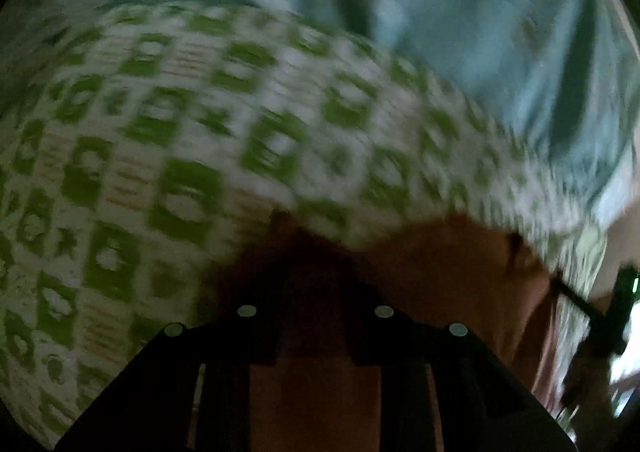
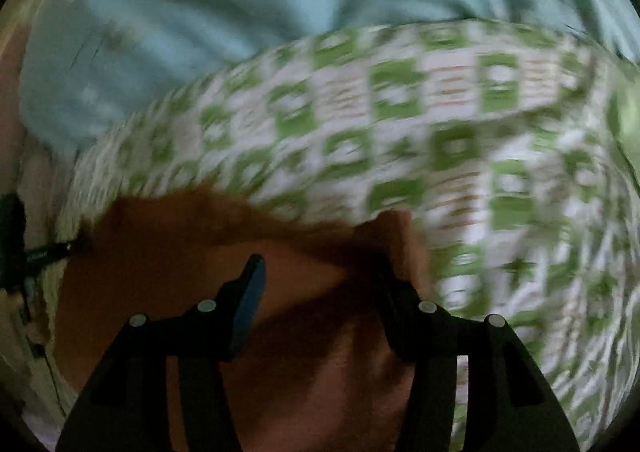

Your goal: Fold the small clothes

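Orange cloth (image 2: pixel 304 292) lies betw right jaws, unpinched.

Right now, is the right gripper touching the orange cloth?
Touching. In the right wrist view, the orange cloth drapes over one finger of the right gripper and fills the gap between its fingers.

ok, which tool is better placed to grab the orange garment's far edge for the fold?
Probably right. The right tool has its jaws apart, straddling the orange garment, with the edge riding up one side. The left tool sits narrower in shadow; whether it has cloth can't be told.
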The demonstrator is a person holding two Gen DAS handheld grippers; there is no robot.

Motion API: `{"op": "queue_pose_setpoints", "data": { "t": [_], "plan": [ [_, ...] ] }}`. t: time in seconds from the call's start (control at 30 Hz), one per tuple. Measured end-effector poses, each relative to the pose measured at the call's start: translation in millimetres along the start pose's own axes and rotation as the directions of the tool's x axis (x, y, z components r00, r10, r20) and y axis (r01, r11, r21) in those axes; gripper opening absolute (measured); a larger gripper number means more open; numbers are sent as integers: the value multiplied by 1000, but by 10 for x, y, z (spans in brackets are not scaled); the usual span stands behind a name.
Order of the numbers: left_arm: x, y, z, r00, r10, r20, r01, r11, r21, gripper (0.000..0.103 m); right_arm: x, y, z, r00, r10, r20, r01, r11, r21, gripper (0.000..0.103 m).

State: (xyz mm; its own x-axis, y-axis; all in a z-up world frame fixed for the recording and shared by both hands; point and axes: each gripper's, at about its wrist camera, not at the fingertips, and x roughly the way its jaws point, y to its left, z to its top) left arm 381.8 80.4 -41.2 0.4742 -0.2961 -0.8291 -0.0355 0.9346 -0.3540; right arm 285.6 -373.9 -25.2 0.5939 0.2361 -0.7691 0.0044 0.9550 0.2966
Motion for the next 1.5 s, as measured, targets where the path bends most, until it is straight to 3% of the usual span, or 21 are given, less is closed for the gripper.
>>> {"op": "queue_pose_setpoints", "data": {
  "t": [0.13, 0.23, 0.27, 0.7, 0.87, 1.33, 1.5],
  "plan": [
    [-178, 112, -70, 999, -14, 36, 15, 999, -30, 27, -208, -43, -81, 999, -5, 33, 4, 1000, 27, 56],
    [-314, 74, -250, 999, 13, 39, -12, 1000, -19, 43, -385, 1, -216, 998, 28, 48, -30, 998, 47, 56],
    [-376, 63, -322, 999, 13, 40, -13, 1000, -18, 44, -471, -32, -281, 998, 37, 49, -40, 998, 51, 56],
    [-793, 103, -1399, 994, -98, -53, 94, 993, -69, 44, -686, 526, -1126, 995, 94, -43, -91, 993, 79, 56],
    [-980, 162, -1732, 988, -133, -73, 127, 989, -74, 51, -775, 706, -1426, 992, 107, -68, -100, 990, 100, 56],
    [-1236, 391, -2282, 982, -159, -105, 142, 979, -147, 53, -907, 1061, -1679, 986, 140, -95, -134, 989, 69, 62],
    [-1260, 497, -2406, 984, -155, -92, 132, 968, -215, 57, -908, 1108, -1713, 980, 158, -119, -153, 987, 47, 63]
  ]
}}
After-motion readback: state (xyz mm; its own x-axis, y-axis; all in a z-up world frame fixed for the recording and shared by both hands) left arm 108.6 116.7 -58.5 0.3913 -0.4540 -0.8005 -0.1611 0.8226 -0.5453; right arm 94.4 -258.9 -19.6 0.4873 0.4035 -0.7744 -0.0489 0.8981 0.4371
